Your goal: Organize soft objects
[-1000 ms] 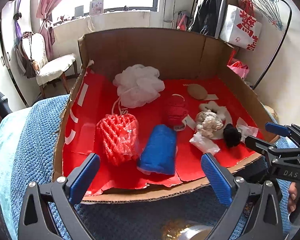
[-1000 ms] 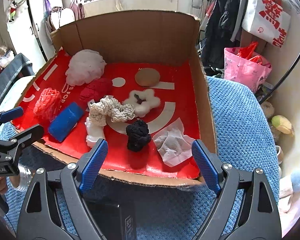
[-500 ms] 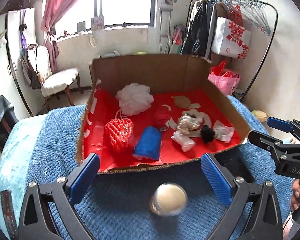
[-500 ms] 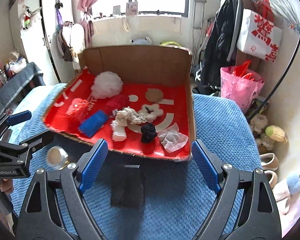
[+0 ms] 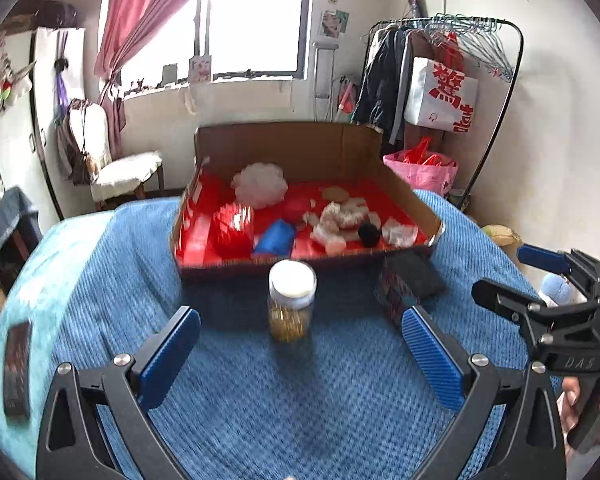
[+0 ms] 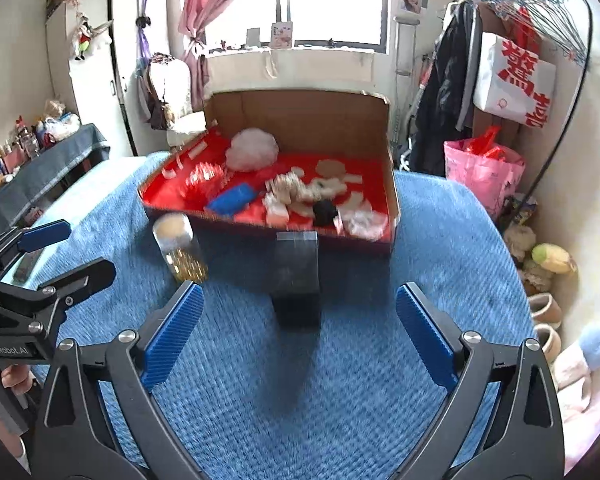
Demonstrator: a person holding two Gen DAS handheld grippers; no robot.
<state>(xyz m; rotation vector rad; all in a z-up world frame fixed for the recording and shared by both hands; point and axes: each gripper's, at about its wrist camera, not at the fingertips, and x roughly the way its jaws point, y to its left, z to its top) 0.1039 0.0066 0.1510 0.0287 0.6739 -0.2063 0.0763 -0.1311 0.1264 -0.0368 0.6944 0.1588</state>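
A cardboard box (image 5: 287, 144) with a red lining (image 6: 300, 116) sits on a blue blanket. In it lie a white mesh puff (image 5: 259, 184), a red net ball (image 5: 233, 226), a blue roll (image 5: 275, 238), a black pompom (image 5: 368, 233), a cream yarn bundle (image 5: 334, 214) and white tissue (image 5: 398, 234). My left gripper (image 5: 300, 354) is open and empty, well back from the box. My right gripper (image 6: 297, 334) is open and empty too, also back from the box. Each gripper shows in the other's view.
A clear jar (image 5: 291, 300) with a white lid stands on the blue blanket (image 5: 300, 400) before the box. A dark box (image 6: 297, 276) stands next to it. A phone (image 5: 15, 368) lies at the left. A clothes rack (image 5: 460, 80) and pink bag (image 6: 482, 168) stand at the right.
Both grippers have pulled back and up from the box. The box looks smaller, and the jar, the dark box and more blanket have come into view. Both stay open.
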